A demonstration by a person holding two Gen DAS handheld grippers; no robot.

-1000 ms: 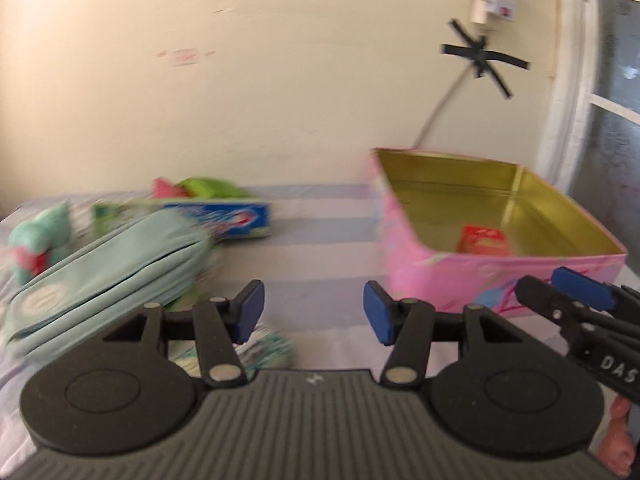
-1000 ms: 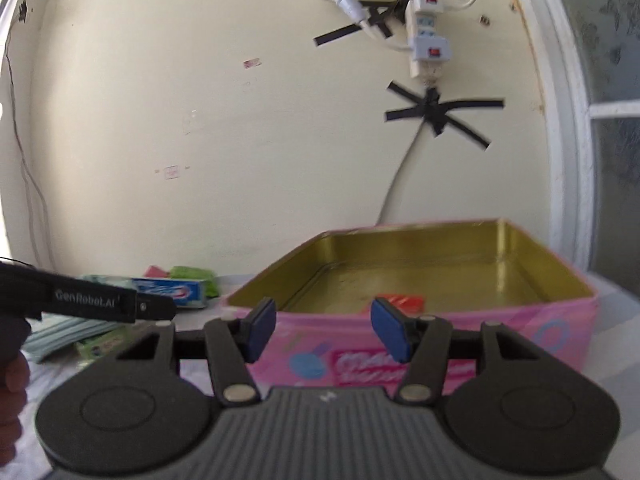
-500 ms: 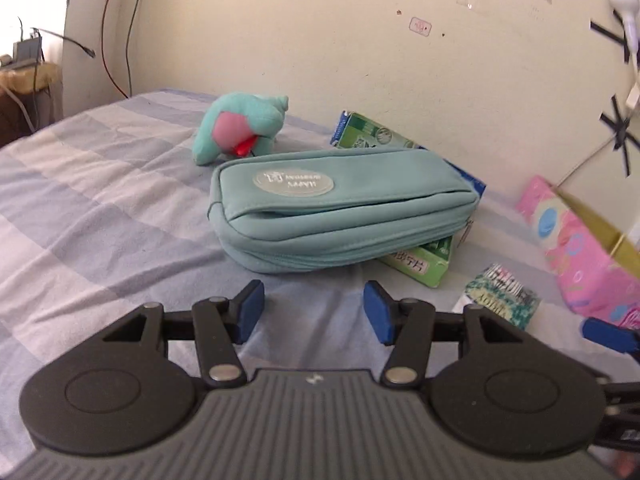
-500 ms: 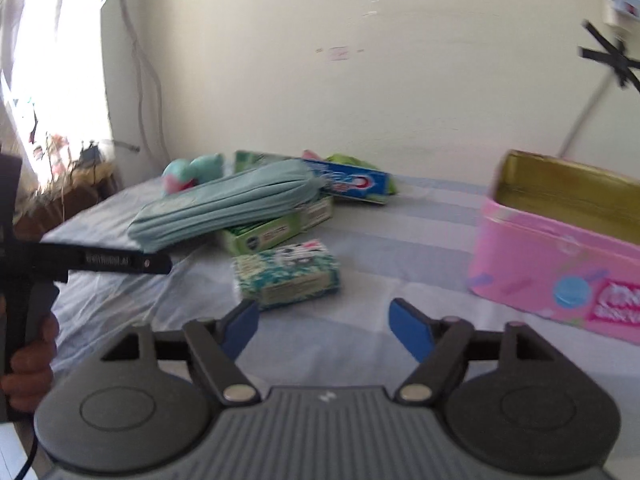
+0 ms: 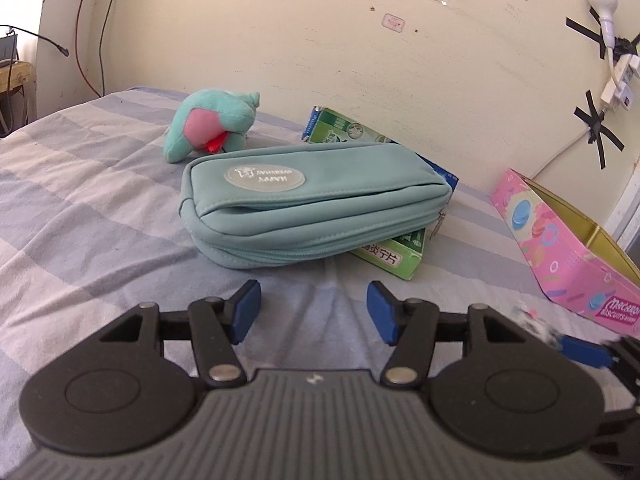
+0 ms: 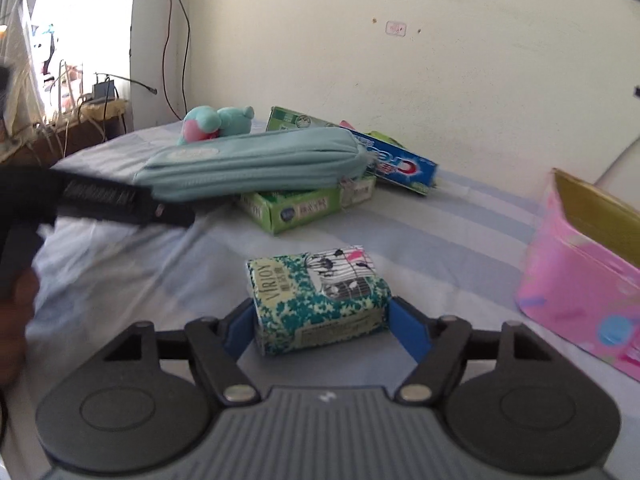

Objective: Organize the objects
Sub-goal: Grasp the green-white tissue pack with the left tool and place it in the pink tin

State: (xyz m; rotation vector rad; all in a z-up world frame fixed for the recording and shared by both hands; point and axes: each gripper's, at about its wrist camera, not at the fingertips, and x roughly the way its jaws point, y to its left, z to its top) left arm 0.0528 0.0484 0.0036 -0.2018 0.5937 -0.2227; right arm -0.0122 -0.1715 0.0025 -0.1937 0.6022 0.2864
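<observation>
Right wrist view first: the right gripper is down at the striped bedsheet, and the small green-and-white patterned tissue pack sits right between its blue pads. Those jaws have just been closing in, and the pads stand at the pack's two short ends, close against them; whether they actually press I cannot tell. Well beyond the pack lies a teal zippered fabric pouch, resting on top of a green cardboard box, with a blue toothpaste carton behind it near the wall. A teal-and-pink plush toy sits farther back. Off to the right stands the open pink biscuit tin, well apart from the pack.

Over to the left wrist view: the left gripper hovers low with its jaws partly apart and nothing between them, having just been opening a touch. The pouch lies straight ahead of it, near but not touched, the green box poking out beneath, the tin far right.
</observation>
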